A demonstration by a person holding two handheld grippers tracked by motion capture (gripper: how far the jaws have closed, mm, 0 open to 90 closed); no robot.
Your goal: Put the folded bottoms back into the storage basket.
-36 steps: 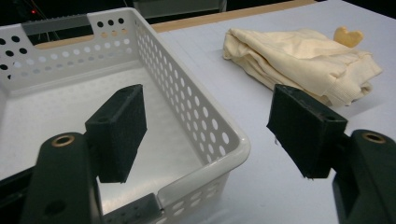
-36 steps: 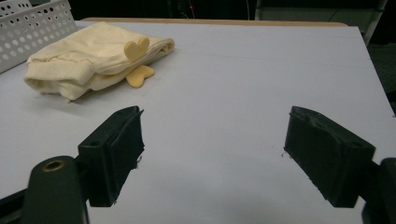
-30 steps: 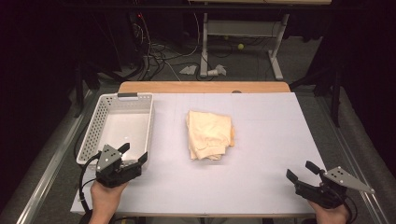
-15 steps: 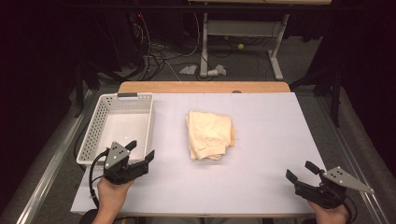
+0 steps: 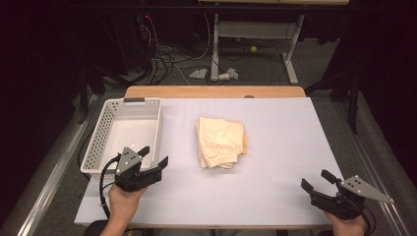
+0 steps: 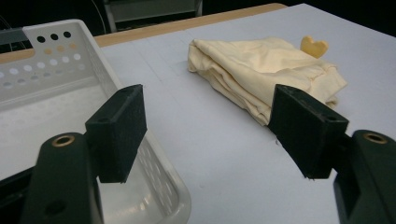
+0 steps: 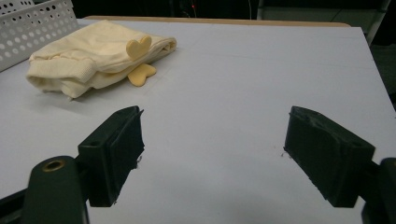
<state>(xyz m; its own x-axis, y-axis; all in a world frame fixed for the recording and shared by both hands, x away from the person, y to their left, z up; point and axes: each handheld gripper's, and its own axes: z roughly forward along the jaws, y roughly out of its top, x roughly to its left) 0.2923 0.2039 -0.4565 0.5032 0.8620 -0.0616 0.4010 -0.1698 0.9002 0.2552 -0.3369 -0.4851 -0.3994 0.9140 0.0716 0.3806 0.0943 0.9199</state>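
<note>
Folded cream garment (image 5: 220, 141) lying mid-table on the white tabletop (image 5: 275, 147), just right of the perforated white basket (image 5: 101, 142). Left gripper (image 5: 155, 157) held at the basket's near right corner, jaws spread wide and empty, garment ahead and to its right, near but apart. Right gripper (image 5: 317, 180) at the table's near right corner, jaws likewise wide and empty, garment well apart, ahead to its left.
</note>
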